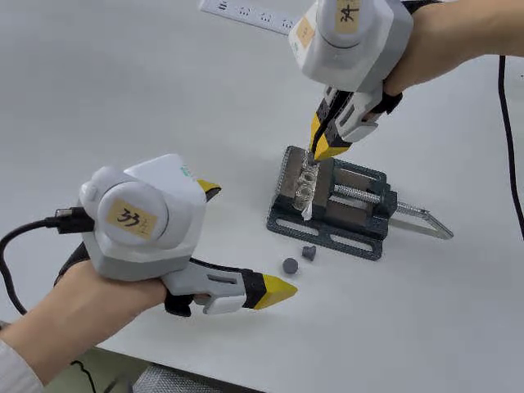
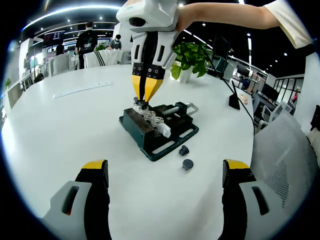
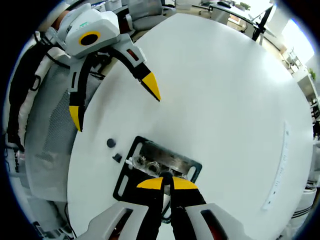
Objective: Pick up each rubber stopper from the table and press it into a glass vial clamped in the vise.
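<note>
The right hand-held gripper [image 1: 321,153] points down over the vise [image 1: 360,214], which sits on the white table [image 1: 164,98]. Its yellow-tipped jaws are nearly closed, with only a narrow gap. In the right gripper view a small dark stopper [image 3: 165,175] is pinched between the tips. The tips sit right at the mouth of the end vial in a short row of clear glass vials [image 1: 306,187] clamped upright side by side in the vise. Whether the stopper is already seated in that vial cannot be told.

The left hand-held gripper [image 1: 243,239] is held low, near the edge of the table, well apart from the vise. Its jaws are spread wide and hold nothing. In the left gripper view the two yellow tips stand far apart at the bottom, with bare table between them.

Two loose stoppers [image 1: 290,264] lie on the table just beside the base of the vise, on the side towards the left hand-held gripper. One is a flat round one and the other [image 1: 309,252] lies nearer the vise base. They are close together but not touching.

The vise handle [image 1: 422,217] sticks out on the far side from the vials. A white power strip [image 1: 246,12] lies at the far edge of the table, and a black cable [image 1: 509,147] runs down the right side.
</note>
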